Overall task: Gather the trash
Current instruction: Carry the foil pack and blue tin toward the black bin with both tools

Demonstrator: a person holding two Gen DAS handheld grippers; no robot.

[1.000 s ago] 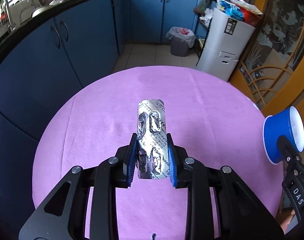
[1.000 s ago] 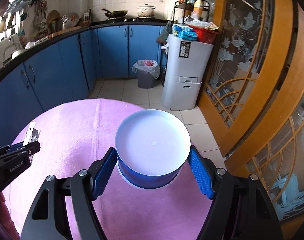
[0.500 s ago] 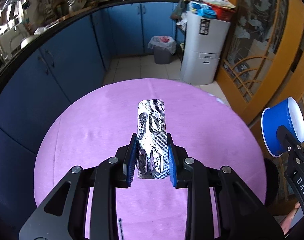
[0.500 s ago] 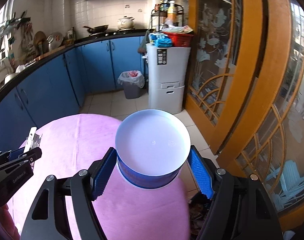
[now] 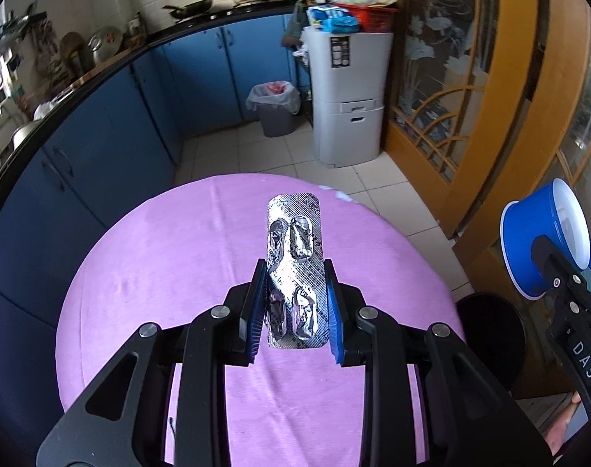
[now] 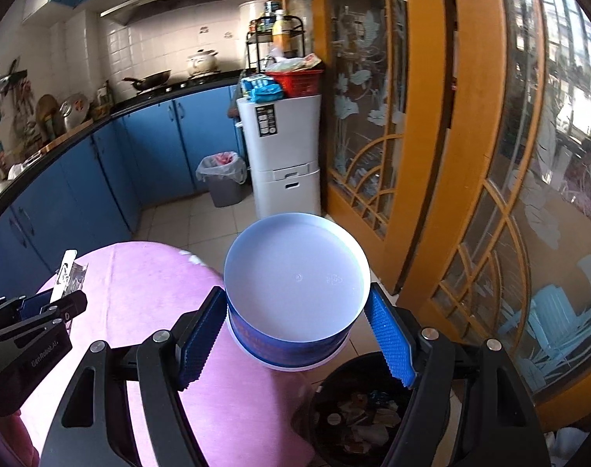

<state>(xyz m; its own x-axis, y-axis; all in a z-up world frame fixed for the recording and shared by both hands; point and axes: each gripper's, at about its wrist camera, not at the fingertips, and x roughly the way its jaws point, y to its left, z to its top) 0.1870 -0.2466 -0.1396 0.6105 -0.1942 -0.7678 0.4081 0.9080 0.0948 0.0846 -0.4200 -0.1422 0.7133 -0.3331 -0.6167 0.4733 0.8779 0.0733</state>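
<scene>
With the left tongs (image 5: 295,303) clamped on a foil blister pack (image 5: 294,268) above the purple tabletop (image 5: 159,264) and the right tongs (image 6: 295,336) gripping a blue cup (image 6: 295,303) near the black bin (image 6: 357,420), either could miss if released early.

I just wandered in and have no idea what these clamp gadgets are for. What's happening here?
A person is clearing rubbish off a table covered in a purple cloth, with a two-finger gripper in each hand. The left gripper is clamped on a used foil pill strip, held above the cloth. The right gripper grips a blue paper cup, empty inside. A black bin with scraps in it stands on the floor right beside the table, under the cup, so both pieces look headed there.
</scene>
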